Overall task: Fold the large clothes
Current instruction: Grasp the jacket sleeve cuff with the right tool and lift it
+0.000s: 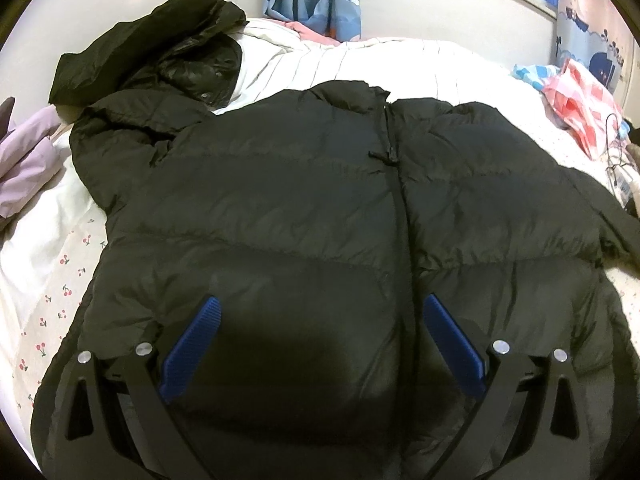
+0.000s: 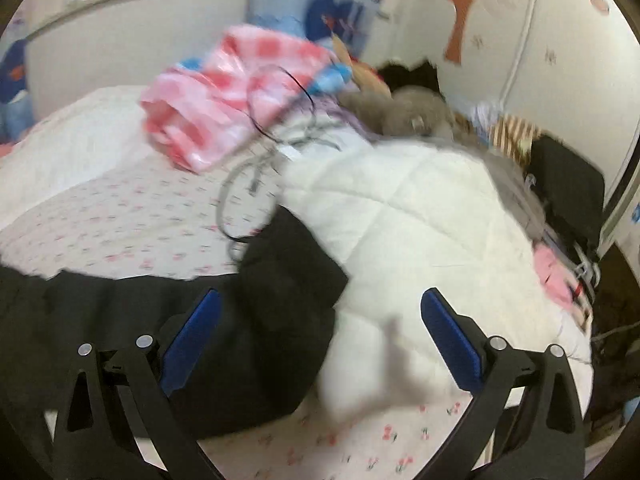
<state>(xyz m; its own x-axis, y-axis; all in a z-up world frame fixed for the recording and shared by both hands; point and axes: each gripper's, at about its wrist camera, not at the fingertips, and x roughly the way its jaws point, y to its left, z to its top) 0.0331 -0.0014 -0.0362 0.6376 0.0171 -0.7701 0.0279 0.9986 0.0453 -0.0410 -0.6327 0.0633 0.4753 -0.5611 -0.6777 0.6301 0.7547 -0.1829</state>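
Note:
A large black puffer jacket [image 1: 304, 208] lies front up on the bed, zipped, with its hood [image 1: 160, 52] bunched at the far left. My left gripper [image 1: 320, 320] hovers open over the jacket's lower front, blue pads on either side of the zipper [image 1: 400, 200]. In the blurred right wrist view, one black sleeve [image 2: 280, 280] stretches over the sheet, its cuff resting against a white quilt [image 2: 400, 220]. My right gripper [image 2: 320, 316] stands open just above that sleeve end, with nothing between its fingers.
The bed has a cherry-print sheet [image 1: 48, 300] and a striped white cover [image 1: 328, 64]. A pink checked cloth [image 2: 224, 96], grey cables [image 2: 256, 168] and a grey plush heap [image 2: 400, 112] lie at the far side. A lilac garment [image 1: 24, 160] lies at the left.

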